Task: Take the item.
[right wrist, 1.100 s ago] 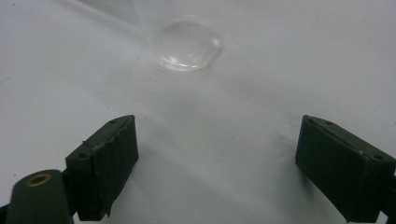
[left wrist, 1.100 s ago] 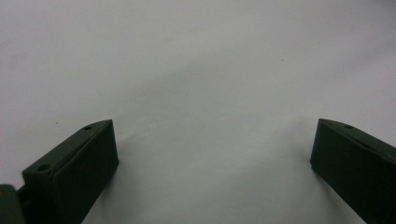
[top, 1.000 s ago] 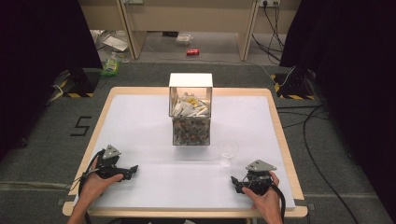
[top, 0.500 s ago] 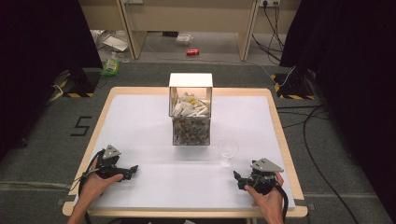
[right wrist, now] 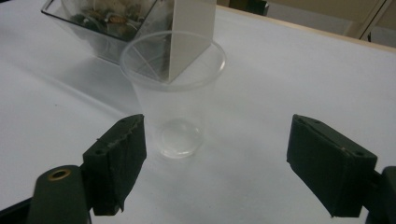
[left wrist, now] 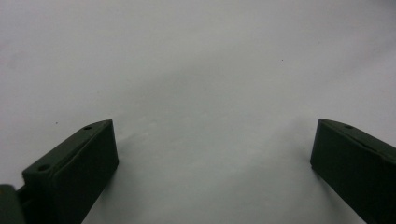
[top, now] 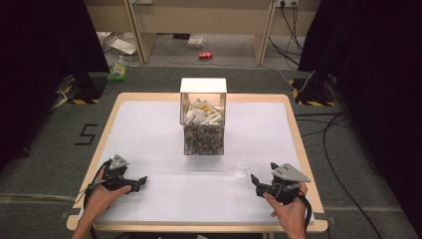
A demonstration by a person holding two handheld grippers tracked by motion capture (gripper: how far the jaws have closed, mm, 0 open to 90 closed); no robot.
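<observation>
A clear plastic cup (top: 243,163) stands upright and empty on the white table (top: 149,129), right of the box's front corner. My right gripper (top: 256,183) hovers just in front of it, pointing left and forward. In the right gripper view the cup (right wrist: 173,93) stands just beyond the left jaw and is not between the pads. The right gripper (right wrist: 217,135) is open; its jaws have just been closing a little with nothing between them. My left gripper (top: 139,183) rests at the table's front left, open (left wrist: 214,135) over bare white surface.
A clear box (top: 203,122) with a white raised lid holds white packets over mixed small items at the table's middle. Beyond the table's wooden rim (top: 303,149) lie cables, a red can (top: 204,56) and litter on the floor.
My right gripper has risen off the table in front of the cup. The left gripper and the cup have not moved.
</observation>
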